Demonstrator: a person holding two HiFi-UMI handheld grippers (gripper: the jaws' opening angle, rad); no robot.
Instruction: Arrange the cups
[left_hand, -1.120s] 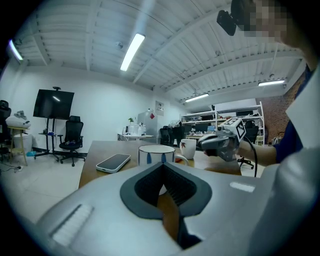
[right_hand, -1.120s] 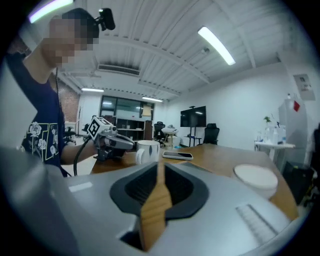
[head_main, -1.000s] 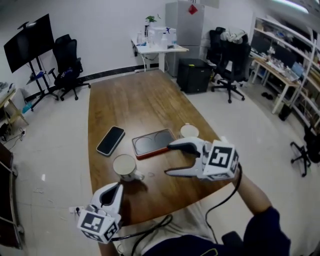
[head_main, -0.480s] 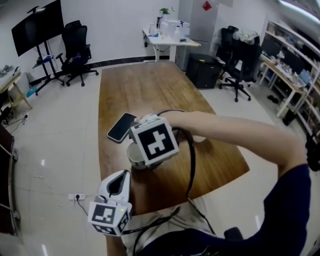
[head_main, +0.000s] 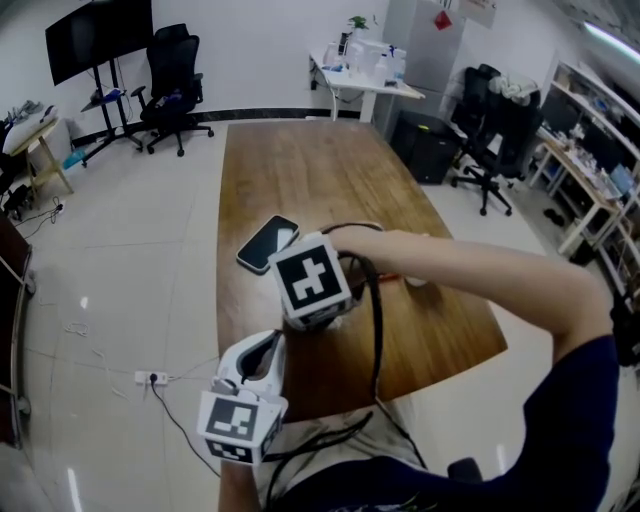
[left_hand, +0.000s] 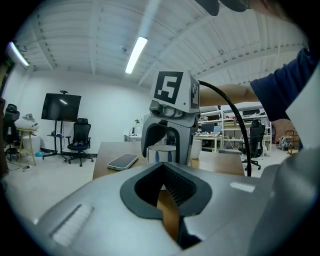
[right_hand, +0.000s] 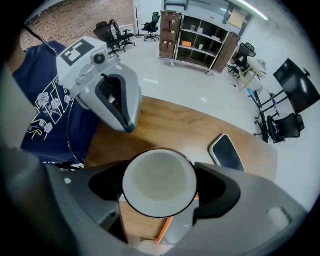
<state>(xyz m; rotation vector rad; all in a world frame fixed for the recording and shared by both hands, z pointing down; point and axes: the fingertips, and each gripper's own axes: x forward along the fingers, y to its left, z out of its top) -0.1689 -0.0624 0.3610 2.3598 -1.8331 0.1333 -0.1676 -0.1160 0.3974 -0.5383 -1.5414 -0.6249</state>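
The cup (right_hand: 160, 172) sits between the right gripper's (right_hand: 159, 186) jaws, just closing on it

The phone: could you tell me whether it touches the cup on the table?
Apart. The right gripper view, looking down, shows a stretch of bare table between the phone and the cup; the left gripper view also shows them separated.

Head view above table (head_main: 300, 170), left view level, right view straight down, apparently sharing cup (right_hand: 159, 182)
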